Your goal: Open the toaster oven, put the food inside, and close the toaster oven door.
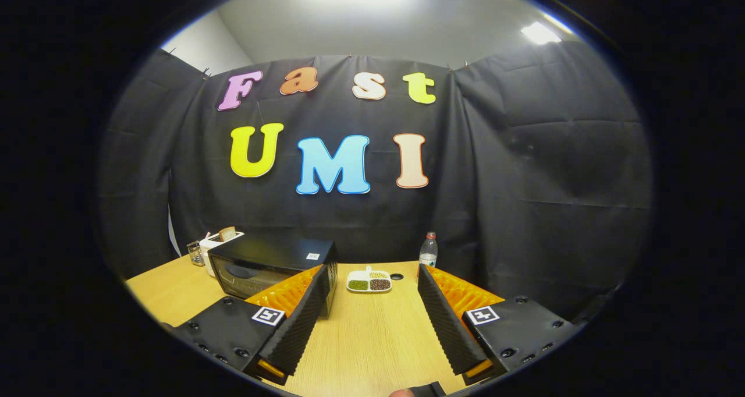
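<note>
A black toaster oven (265, 264) stands on the wooden table (372, 333), beyond my left finger, with its glass door shut. A white divided plate (369, 282) with green, dark and pale food lies further ahead, between the lines of my two fingers. My gripper (372, 275) hovers above the table, open wide, with nothing between its fingers. The left fingertip overlaps the oven's right corner in this view; I cannot tell whether it touches.
A white toaster with a slice of bread (220, 240) and a small glass (195, 252) stand behind the oven to its left. A plastic bottle (428, 250) stands near the back wall, beyond the right finger. A small dark hole (396, 276) sits beside the plate.
</note>
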Demonstrator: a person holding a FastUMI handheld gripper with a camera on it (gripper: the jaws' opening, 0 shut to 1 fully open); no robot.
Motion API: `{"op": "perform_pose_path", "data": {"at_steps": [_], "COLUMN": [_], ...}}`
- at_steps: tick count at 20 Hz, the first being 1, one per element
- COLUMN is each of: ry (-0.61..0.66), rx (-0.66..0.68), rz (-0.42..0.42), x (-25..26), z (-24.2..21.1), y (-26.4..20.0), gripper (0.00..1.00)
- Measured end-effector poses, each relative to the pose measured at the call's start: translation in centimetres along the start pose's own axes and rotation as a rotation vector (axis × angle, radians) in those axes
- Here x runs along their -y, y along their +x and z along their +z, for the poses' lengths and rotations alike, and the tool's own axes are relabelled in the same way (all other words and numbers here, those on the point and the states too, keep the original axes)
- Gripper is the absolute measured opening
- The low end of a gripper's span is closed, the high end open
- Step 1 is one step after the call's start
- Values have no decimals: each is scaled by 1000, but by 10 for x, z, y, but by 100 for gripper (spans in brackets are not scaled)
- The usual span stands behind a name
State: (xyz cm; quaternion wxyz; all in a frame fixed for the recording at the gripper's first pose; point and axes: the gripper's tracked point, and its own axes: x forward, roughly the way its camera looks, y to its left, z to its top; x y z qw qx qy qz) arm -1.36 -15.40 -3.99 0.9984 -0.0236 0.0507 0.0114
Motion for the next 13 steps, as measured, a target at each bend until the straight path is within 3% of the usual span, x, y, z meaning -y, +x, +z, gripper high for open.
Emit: {"op": "perform_pose_path", "data": {"at_steps": [13], "ry": [24], "rx": [3], "rz": [31], "x": [-4], "z": [8], "y": [2], "gripper": [97]}}
